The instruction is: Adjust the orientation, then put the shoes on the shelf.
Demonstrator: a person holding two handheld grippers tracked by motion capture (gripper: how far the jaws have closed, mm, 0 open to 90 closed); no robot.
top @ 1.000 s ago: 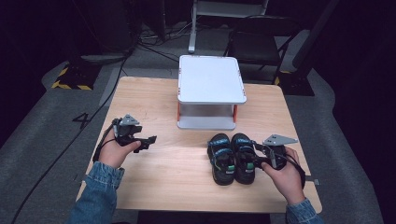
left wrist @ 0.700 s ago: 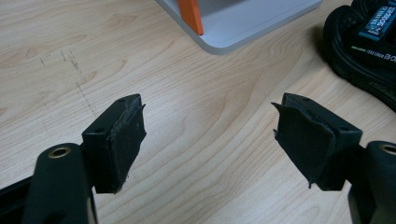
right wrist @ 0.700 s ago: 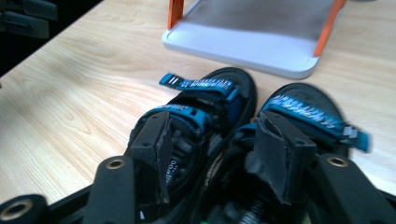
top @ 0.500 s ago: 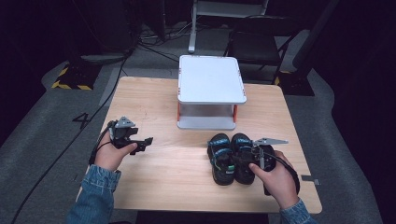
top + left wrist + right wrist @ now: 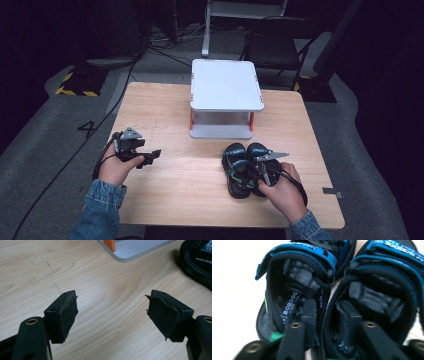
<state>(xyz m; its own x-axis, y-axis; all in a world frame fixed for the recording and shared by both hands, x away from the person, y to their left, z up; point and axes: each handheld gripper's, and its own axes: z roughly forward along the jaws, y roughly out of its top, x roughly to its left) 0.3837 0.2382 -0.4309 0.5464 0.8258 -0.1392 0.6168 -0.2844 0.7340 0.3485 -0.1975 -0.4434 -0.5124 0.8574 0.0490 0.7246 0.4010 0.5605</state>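
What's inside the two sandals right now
One black jaw of the right gripper sits inside each sandal, straddling their touching inner walls. The footbeds below the jaws are covered.

The right claw (image 5: 325, 315) has one jaw inside each black-and-blue sandal (image 5: 294, 282), pinching their adjoining walls.

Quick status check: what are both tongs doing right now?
Left tongs: open, empty, over bare table.
Right tongs: one jaw inside each sandal, inner walls between them; whether it is clamped cannot be told.

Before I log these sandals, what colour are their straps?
Blue on black, with dark lettering; the sandals show it best in the right gripper view.
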